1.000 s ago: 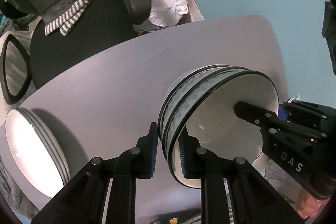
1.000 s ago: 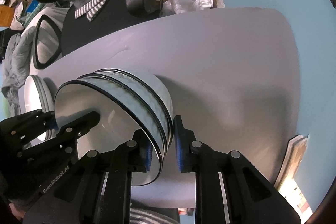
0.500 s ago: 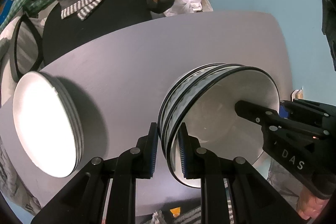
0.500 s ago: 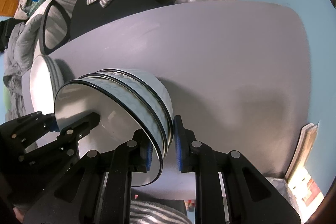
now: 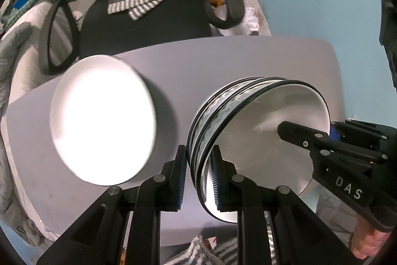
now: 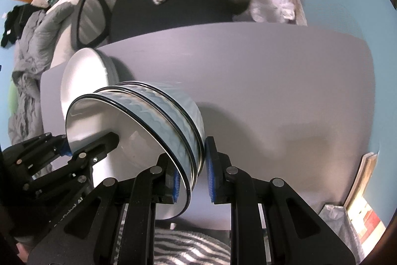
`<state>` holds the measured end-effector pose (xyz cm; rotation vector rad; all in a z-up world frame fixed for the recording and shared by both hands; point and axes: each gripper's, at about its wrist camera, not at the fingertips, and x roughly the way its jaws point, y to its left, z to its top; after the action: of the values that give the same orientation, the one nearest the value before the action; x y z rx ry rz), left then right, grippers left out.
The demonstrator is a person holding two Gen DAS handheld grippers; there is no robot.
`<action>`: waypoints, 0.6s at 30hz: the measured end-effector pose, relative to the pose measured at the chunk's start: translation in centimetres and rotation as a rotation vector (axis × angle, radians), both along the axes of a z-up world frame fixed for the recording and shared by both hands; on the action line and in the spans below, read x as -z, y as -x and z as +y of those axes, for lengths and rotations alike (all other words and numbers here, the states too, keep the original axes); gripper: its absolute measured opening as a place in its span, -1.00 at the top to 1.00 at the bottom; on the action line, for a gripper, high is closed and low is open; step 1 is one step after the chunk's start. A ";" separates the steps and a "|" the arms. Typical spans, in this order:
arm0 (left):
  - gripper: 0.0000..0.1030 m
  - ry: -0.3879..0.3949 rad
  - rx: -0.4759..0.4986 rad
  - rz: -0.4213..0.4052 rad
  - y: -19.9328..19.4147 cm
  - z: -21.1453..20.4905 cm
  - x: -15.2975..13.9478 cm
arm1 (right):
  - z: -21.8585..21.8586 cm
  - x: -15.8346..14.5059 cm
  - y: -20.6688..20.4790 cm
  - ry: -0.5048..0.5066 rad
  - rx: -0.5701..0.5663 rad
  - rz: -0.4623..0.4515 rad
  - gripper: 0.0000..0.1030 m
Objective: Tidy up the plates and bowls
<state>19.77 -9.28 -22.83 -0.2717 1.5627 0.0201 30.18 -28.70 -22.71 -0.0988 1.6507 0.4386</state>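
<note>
Bowl stack (image 5: 248, 121) is nested and held off the table (image 5: 223, 61); left gripper (image 5: 198, 178) and right gripper (image 6: 191, 180) each clamp its rim. Plate stack (image 5: 101, 118) sits left. Set-down remains.

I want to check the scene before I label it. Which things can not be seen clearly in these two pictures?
- Stack of white plates: left wrist view, glare washes out the top; the count is unreadable.
- Stack of wave-patterned bowls with black rims: right wrist view, both grippers cover the rims where they pinch; the underside is hidden, so clearance above the grey table is unclear.
- Cardboard item: cut off by the fisheye edge.
</note>
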 end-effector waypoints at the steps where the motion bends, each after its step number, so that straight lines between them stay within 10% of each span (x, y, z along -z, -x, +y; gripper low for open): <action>1: 0.65 -0.001 -0.009 -0.001 0.2 0.6 -0.1 | 0.6 -0.1 0.1 -0.001 -0.011 -0.003 0.66; 18: 0.65 -0.017 -0.140 -0.012 1.7 9.9 -1.2 | 10.7 -0.9 1.2 -0.019 -0.141 -0.015 0.67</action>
<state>18.10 0.62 -21.68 -0.3673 1.5281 0.1409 28.97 -17.99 -21.77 -0.2050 1.6303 0.5588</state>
